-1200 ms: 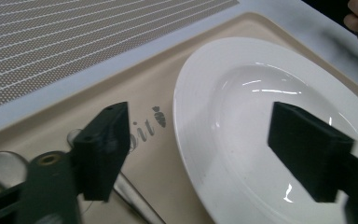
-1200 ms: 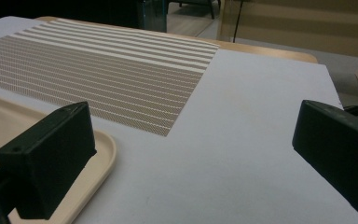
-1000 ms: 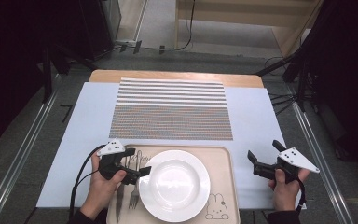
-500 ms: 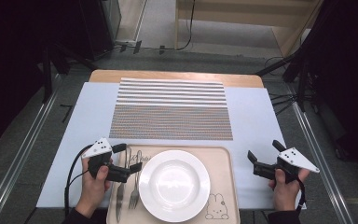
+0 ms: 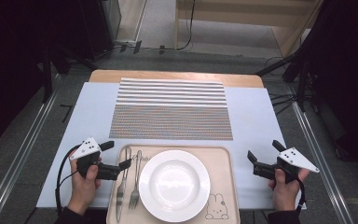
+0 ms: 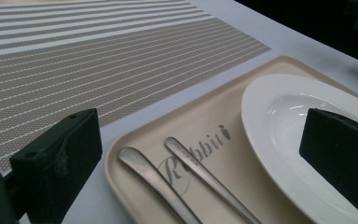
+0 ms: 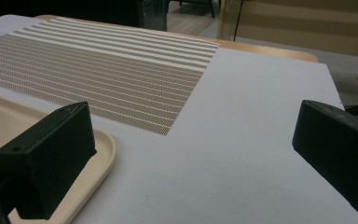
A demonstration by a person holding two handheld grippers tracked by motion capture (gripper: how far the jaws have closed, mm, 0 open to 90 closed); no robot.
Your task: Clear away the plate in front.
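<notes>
My left fingers (image 5: 116, 156) gape wide and empty over the near-left tray (image 5: 223, 161) corner to take the knife (image 5: 122, 186); right fingers (image 5: 263, 156) idle open.

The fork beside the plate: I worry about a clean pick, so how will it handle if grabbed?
The fork looks like polished metal, so probably stiff and slippery. It lies flat on the tray, close beside the knife, so gripping it alone may prove awkward.
</notes>
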